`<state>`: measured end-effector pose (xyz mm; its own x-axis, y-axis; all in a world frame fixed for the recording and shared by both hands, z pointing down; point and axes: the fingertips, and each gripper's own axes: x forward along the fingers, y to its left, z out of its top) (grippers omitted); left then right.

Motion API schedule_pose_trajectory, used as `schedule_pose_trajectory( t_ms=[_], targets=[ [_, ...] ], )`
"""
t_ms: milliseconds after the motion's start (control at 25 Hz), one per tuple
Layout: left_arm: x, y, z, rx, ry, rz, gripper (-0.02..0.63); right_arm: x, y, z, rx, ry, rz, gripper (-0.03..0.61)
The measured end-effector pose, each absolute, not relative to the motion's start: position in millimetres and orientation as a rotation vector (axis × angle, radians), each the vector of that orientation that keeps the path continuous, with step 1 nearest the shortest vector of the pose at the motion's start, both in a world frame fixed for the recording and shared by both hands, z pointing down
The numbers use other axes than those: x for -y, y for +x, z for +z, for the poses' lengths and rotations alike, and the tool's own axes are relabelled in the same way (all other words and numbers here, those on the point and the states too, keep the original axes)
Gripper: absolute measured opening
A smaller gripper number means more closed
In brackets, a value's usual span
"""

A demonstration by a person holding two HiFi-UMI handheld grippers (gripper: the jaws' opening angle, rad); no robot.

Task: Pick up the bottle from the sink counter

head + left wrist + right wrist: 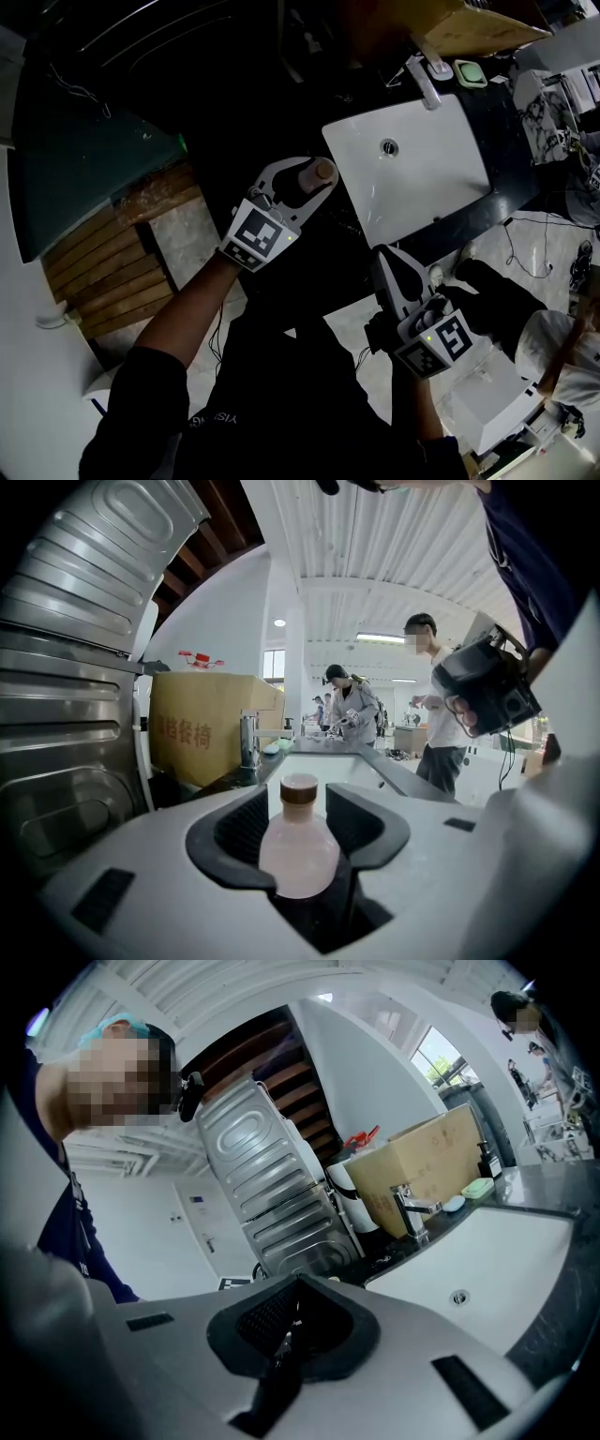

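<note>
Bottle point(298, 850) first: it stands upright, cap up, deep between the jaws of your left gripper point(314, 180), just left of the sink point(441, 178). Those jaws are spread wide on either side of it, and I judge that they are not yet pinching it. The gripper hides its foot, so you cannot tell whether it rests on the dark surface point(441, 230) or hangs clear of it; I take it as not yet lifted. Your right gripper point(386, 258) hangs at the near edge of the sink, well apart from the bottle, with its jaws pressed together on nothing. So the reach looks done. Left for you: close the left jaws on the bottle's body, then raise it off the surface.
</note>
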<state>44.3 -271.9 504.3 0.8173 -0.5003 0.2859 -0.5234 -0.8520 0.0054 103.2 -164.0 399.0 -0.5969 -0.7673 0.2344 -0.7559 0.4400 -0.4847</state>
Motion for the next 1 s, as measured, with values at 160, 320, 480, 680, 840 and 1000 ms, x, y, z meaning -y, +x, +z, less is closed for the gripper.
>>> schedule_pose_trajectory(
  t_ms=[160, 320, 480, 680, 840, 1000],
  targets=[
    [274.0, 48.1, 508.3, 0.805, 2.912, 0.424, 0.183, 168.5, 104.4, 400.9, -2.642, -1.401, -0.887, 0.026],
    [276.9, 52.3, 510.0, 0.796, 2.916, 0.423, 0.183, 171.9, 106.8, 404.4, -2.639, -1.403, -0.892, 0.026],
    [278.3, 55.2, 512.1, 0.781, 2.926, 0.436, 0.183, 173.4, 108.1, 408.3, -2.636, -1.407, -0.901, 0.026],
    [280.3, 56.3, 515.0, 0.776, 2.917, 0.434, 0.183, 178.2, 109.5, 410.3, -2.629, -1.41, -0.914, 0.026],
    [280.1, 56.8, 515.7, 0.775, 2.914, 0.427, 0.183, 179.2, 110.0, 412.0, -2.632, -1.41, -0.919, 0.025],
    [280.5, 58.0, 517.0, 0.772, 2.913, 0.418, 0.181, 180.3, 110.8, 414.8, -2.636, -1.41, -0.921, 0.026]
  ],
)
